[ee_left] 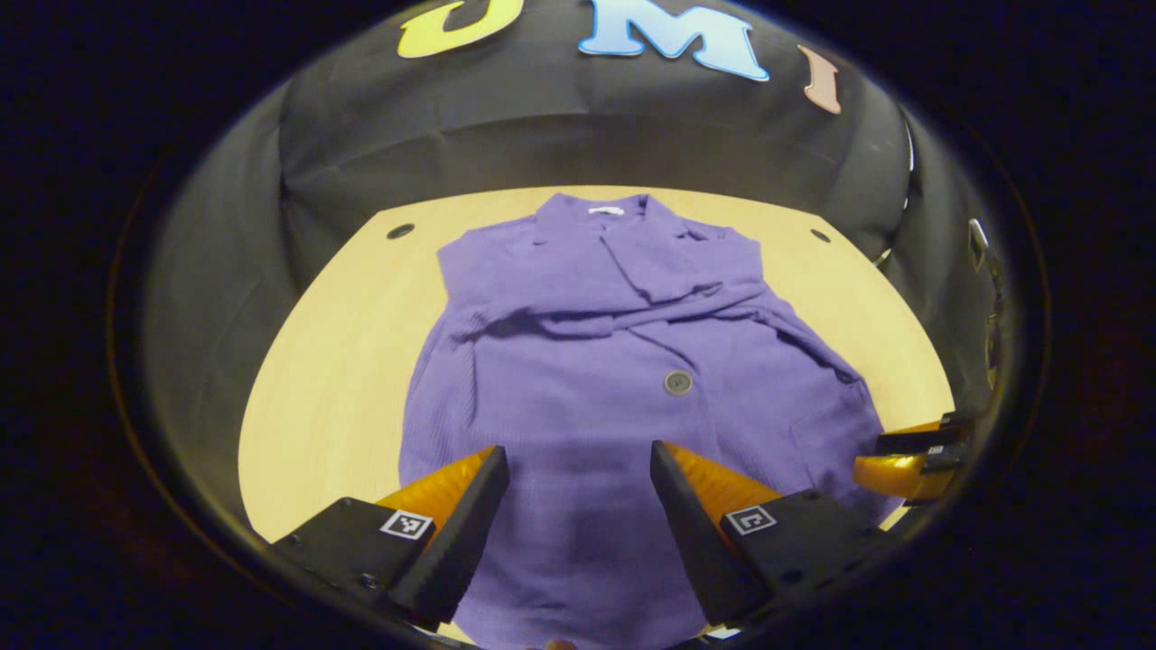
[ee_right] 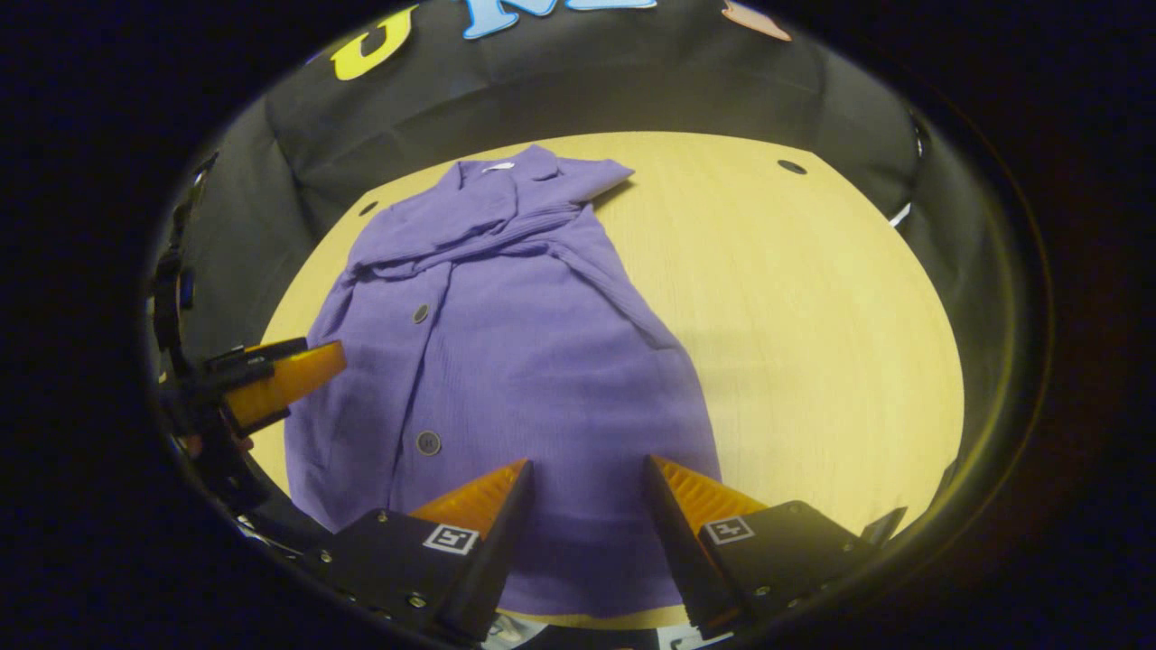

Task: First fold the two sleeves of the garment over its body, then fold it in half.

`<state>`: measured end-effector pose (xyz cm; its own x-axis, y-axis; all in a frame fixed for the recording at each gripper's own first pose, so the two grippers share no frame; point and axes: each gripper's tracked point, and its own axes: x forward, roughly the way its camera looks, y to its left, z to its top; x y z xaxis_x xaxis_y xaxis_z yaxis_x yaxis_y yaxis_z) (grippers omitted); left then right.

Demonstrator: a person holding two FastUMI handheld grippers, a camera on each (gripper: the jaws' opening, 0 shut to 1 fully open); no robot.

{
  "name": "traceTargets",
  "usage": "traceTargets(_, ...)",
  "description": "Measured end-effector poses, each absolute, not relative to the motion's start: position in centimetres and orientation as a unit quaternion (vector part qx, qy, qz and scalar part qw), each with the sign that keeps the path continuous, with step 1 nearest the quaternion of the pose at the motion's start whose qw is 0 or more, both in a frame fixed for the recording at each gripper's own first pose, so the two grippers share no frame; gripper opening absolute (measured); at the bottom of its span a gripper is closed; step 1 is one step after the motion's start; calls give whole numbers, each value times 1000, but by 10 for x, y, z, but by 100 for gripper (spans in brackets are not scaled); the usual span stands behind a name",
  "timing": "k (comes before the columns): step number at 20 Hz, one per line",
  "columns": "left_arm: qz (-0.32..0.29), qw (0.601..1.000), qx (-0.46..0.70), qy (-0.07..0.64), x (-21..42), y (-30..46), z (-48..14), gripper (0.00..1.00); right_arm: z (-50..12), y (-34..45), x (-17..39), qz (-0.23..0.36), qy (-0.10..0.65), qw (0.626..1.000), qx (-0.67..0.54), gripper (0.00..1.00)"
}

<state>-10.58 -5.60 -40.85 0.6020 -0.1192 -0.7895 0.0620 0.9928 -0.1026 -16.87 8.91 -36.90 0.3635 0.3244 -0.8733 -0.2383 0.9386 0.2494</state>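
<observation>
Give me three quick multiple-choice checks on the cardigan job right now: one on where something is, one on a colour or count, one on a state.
1. Where do the sleeves lie?
A. Spread out on the table
B. Folded across the chest, below the collar
C. Hanging off the table edge

2. What colour is the garment?
A. Purple
B. Green
C. White

3. How do the left gripper's fingers stand?
A. Shut on the hem
B. Shut on a sleeve
C. Apart, holding nothing

Answers:
1 B: the sleeves cross the upper body of the garment in both views, on the table.
2 A: the fabric is purple throughout.
3 C: the left gripper shows a wide gap with cloth visible between its fingers; the right gripper stands the same over the hem.
</observation>
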Motion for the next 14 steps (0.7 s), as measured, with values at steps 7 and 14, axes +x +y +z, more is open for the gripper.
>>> traceTargets(7, -28, 877, -30, 479, -158, -44, -428, 100, -383, 97, -183, 185, 555, 811, 16, 75)
traceTargets(14, -22, 857, -8, 515, -180, -42, -451, 100, -392, 92, -182, 173, 564, 807, 3, 78)
